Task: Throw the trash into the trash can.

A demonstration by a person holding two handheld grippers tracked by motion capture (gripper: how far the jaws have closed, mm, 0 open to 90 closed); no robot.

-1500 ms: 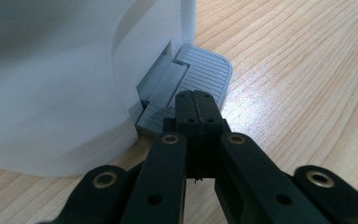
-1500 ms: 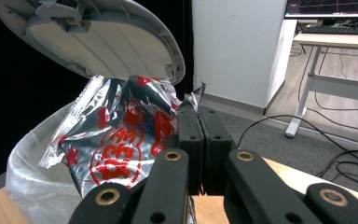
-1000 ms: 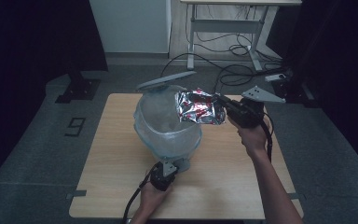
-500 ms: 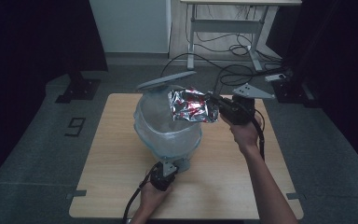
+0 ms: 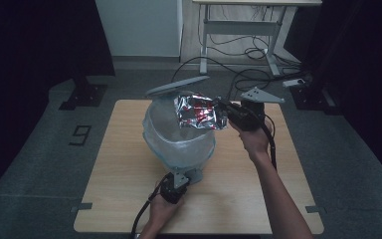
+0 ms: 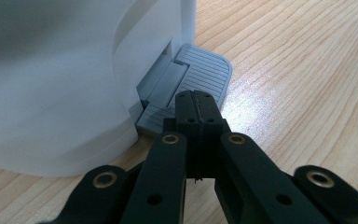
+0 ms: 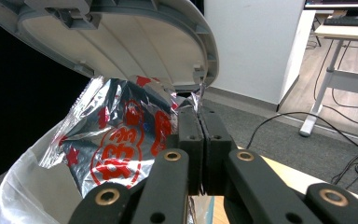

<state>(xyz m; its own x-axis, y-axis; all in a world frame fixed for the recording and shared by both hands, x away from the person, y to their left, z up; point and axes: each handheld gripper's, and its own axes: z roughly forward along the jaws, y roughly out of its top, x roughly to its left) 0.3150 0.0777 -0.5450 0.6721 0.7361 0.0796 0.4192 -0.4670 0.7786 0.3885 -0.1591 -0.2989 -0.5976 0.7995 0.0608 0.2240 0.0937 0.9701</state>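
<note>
A white pedal bin point(image 5: 179, 144) with a clear liner stands mid-table, its grey lid point(image 5: 176, 87) raised. My left gripper point(image 5: 179, 179) is shut with nothing between its jaws, its tips point(image 6: 195, 95) resting on the bin's grey foot pedal point(image 6: 205, 70). My right gripper point(image 5: 224, 112) is shut on a crumpled silver foil wrapper point(image 5: 196, 112) with red print, held over the bin's open mouth. In the right gripper view the wrapper point(image 7: 121, 135) hangs left of the jaws point(image 7: 199, 112), under the lid point(image 7: 121, 32) and above the liner's rim point(image 7: 23, 186).
The wooden table point(image 5: 129, 199) has bare room to the left, right and front of the bin. Behind it on the floor lie cables point(image 5: 238, 55) and the legs of a desk point(image 5: 206, 35). Dark curtains hang at both sides.
My right gripper has carried the foil wrapper leftward, from the bin's right edge to over its opening. The left gripper stays on the pedal and the lid stays up.
</note>
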